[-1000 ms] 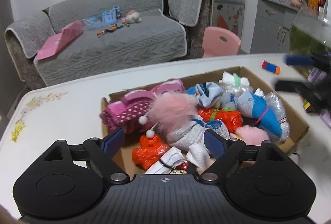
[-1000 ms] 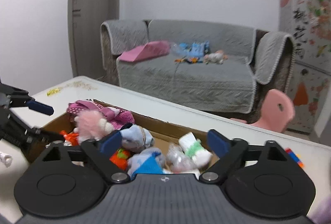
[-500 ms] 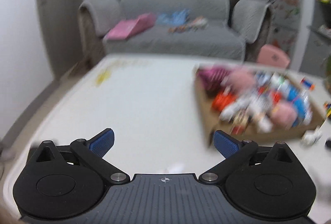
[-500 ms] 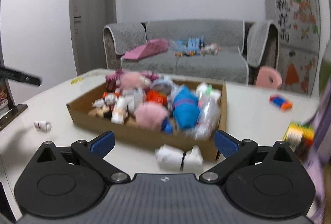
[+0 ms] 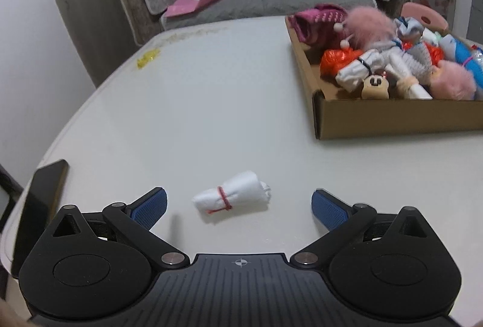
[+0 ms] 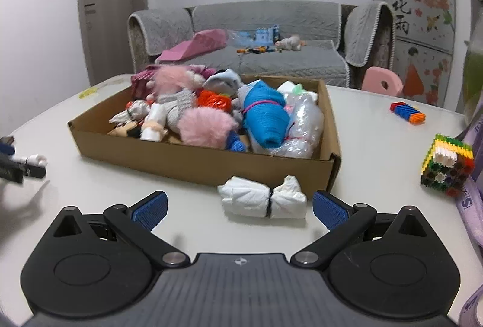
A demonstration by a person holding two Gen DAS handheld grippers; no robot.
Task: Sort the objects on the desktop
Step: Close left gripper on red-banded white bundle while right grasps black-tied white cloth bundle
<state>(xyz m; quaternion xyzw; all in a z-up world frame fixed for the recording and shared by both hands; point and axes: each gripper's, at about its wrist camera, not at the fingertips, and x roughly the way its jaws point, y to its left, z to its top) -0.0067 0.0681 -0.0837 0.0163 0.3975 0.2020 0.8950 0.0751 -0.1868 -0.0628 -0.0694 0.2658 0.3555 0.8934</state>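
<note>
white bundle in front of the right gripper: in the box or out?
Out. The white bundle lies on the table, just outside the cardboard box front wall.

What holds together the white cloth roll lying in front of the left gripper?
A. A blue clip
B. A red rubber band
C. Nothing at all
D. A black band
B: in the left wrist view a thin red rubber band circles the white cloth roll, which lies on the table ahead of the open left gripper.
</note>
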